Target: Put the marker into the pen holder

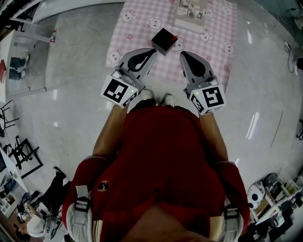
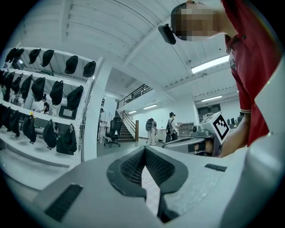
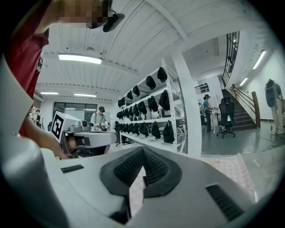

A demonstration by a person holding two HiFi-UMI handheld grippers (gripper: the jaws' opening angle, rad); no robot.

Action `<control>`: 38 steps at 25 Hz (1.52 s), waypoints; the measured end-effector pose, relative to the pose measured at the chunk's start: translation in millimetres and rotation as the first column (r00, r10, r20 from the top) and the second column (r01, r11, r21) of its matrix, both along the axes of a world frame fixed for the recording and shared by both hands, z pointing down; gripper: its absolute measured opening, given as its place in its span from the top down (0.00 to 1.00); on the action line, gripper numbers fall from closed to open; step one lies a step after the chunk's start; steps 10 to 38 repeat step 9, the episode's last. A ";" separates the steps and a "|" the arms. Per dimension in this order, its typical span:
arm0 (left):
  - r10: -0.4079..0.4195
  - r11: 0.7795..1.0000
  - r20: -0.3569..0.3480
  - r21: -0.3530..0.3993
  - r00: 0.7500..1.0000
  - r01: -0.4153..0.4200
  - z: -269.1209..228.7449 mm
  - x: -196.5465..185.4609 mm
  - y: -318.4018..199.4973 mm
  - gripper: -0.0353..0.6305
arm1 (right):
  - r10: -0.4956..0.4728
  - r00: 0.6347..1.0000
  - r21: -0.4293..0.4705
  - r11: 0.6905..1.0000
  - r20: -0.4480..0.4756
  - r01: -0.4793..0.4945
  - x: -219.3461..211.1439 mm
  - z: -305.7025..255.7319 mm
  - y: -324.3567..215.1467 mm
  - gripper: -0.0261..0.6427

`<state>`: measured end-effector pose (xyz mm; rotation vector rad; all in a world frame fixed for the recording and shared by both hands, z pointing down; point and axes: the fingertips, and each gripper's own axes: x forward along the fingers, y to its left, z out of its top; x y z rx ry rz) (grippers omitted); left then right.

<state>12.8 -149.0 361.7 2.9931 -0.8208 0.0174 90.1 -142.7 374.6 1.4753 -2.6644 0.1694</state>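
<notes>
Closure is showing on both claws. The left claw (image 1: 153, 51) is holding its two jaws tip to tip with nothing between them, and the right claw (image 1: 182, 54) is doing the same, gripping nothing. Both are hanging side by side in front of the person, above the floor (image 1: 71, 71).

The pen holder (image 1: 163, 41), a black square box, is sitting on a pink checked mat (image 1: 137, 21) on the floor. In the head view it is appearing just ahead of the two claw tips and between them, touching neither. A small red item (image 1: 175, 38) is lying against its right corner; whether this is the marker cannot be told.

A printed sheet (image 1: 189, 10) is lying at the mat's far edge, its print too small to read.
</notes>
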 end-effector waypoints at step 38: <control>0.000 1.000 0.002 0.000 1.000 0.000 -0.9 8.2 1.9 0.94 | 0.000 1.000 -0.002 1.000 -0.005 0.000 8.7 0.1 1.2 0.96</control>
